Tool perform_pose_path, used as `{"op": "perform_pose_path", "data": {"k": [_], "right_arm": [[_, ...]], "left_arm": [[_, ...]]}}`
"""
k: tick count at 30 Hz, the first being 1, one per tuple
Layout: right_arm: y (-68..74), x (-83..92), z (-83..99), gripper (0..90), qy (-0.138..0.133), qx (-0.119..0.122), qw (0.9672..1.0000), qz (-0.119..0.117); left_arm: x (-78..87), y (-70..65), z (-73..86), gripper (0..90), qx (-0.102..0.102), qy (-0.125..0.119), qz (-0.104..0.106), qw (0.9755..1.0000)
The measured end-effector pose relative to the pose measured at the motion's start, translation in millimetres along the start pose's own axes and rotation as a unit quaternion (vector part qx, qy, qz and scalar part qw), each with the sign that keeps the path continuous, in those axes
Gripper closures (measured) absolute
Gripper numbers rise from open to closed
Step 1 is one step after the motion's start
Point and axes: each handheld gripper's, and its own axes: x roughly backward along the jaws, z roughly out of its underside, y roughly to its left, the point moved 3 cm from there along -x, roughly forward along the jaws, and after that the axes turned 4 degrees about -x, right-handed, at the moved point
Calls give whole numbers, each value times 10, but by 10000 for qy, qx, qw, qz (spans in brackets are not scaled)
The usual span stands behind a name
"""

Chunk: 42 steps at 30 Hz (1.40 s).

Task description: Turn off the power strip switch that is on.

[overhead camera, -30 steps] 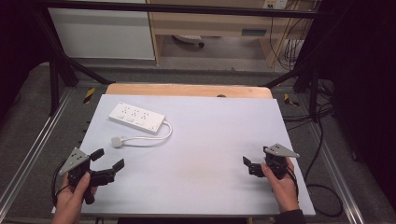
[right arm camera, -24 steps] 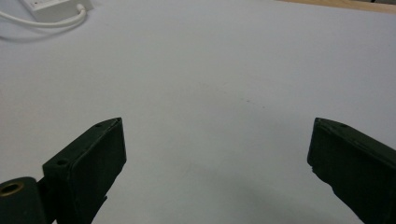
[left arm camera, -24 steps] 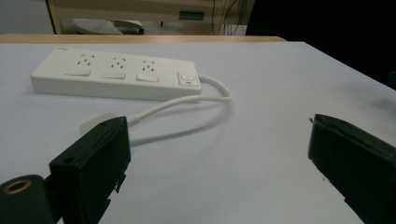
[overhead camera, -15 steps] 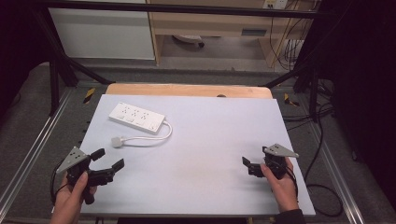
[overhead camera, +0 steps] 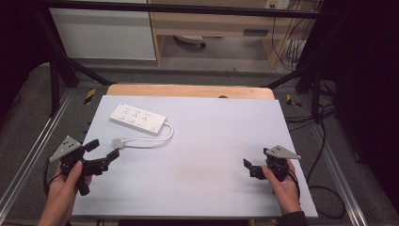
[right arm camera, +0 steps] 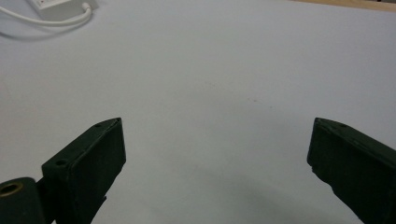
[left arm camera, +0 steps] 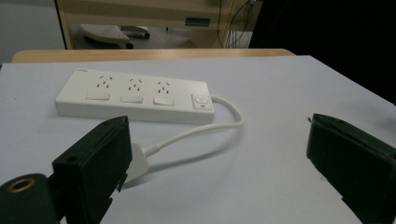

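On the pale desk [overhead camera: 211,141], the left tool [overhead camera: 102,153] at lower left hovers with jaws spread, aimed at the plug [overhead camera: 116,141] of the white power strip [overhead camera: 138,118] at upper left, seemingly ready to grasp, while the right tool [overhead camera: 251,168] waits empty and open at lower right.

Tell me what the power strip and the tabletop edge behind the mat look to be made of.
Power strip: likely white moulded plastic, smooth matte body with rounded corners. Tabletop edge: probably wood or wood laminate, tan with a light sheen; the grain is too blurred to confirm.
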Motion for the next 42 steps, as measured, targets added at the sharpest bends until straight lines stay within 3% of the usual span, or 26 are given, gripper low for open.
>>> {"op": "perform_pose_path", "data": {"k": [9,17,25,42], "right_arm": [[21,-9,-12,48,-16,27,10000,-32],[12,-3,-5,48,-11,14,10000,-19],[24,-3,-6,45,11,21,10000,-13],[37,-5,-1,46,40,69,9999,-60]], "left_arm": [[-47,26,-109,65,-18,73,-35,10000],[-127,12,-257,63,-231,107,-13,9997],[-294,11,-369,64,-358,160,45,9992],[-603,101,-547,67,-382,155,112,9991]]}}
